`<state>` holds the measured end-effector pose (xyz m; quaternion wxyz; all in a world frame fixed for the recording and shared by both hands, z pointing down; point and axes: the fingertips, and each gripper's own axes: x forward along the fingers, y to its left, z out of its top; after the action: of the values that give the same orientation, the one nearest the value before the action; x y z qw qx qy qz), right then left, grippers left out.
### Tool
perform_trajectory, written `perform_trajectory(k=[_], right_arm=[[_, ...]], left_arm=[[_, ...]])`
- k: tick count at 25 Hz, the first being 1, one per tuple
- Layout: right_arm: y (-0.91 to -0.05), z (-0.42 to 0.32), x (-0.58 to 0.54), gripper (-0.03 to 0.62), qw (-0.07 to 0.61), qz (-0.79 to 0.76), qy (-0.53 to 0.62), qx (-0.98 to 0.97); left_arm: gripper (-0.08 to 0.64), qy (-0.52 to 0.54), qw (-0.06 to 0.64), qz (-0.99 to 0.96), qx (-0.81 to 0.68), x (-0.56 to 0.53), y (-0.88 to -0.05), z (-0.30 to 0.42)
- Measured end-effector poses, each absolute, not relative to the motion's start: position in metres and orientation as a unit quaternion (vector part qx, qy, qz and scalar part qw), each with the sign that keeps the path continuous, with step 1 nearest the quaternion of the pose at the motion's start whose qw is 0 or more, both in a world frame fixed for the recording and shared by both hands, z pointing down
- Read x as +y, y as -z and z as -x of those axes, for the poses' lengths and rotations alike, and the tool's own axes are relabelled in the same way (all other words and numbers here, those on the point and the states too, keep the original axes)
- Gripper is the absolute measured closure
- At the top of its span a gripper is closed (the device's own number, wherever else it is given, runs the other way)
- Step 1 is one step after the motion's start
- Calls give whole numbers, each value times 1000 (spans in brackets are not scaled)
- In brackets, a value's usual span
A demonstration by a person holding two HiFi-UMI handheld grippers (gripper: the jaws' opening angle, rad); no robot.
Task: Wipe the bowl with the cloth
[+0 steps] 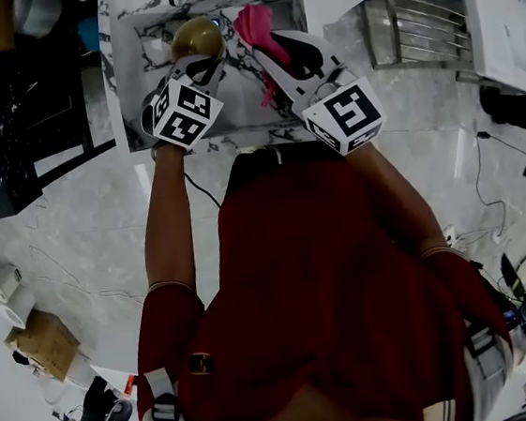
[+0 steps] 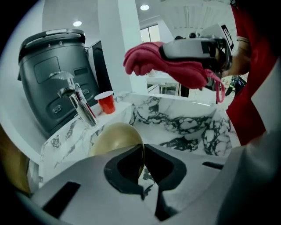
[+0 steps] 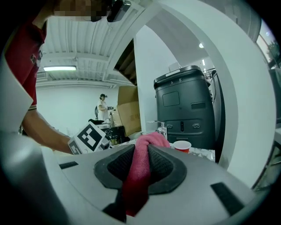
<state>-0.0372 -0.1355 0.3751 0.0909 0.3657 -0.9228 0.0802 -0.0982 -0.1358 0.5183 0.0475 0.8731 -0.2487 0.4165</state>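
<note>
A gold-coloured bowl (image 1: 196, 38) is held over the marble sink (image 1: 273, 90), my left gripper (image 1: 211, 66) shut on its rim. In the left gripper view the bowl (image 2: 116, 138) tilts away from me, its rim pinched between the dark pads (image 2: 125, 165). My right gripper (image 1: 272, 55) is shut on a pink cloth (image 1: 256, 24), held to the right of the bowl and apart from it. In the left gripper view the cloth (image 2: 175, 72) hangs from the right gripper (image 2: 167, 52) above the basin. The right gripper view shows the cloth (image 3: 139, 173) squeezed between its pads.
A chrome tap (image 2: 77, 99) and a red cup (image 2: 105, 102) stand on the sink's (image 2: 184, 121) far ledge, with a large dark grey appliance (image 2: 52, 74) behind them. A white pillar (image 3: 147, 83) rises beside the appliance (image 3: 186, 105). A metal rack (image 1: 411, 23) stands to the sink's right.
</note>
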Motion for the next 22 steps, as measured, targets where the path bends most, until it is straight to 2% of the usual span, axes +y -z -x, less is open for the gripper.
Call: perform_trajectory(k=[9,22], right_arm=[[-389,43,-147,503,105,-379,-92,-915],[-393,43,-150,503,107,-391,-99,-909]], left_arm=[[540,-508,19,-844,-170,-140,-583,104],[540,-544,30,-828,-135,-132,-623,110]])
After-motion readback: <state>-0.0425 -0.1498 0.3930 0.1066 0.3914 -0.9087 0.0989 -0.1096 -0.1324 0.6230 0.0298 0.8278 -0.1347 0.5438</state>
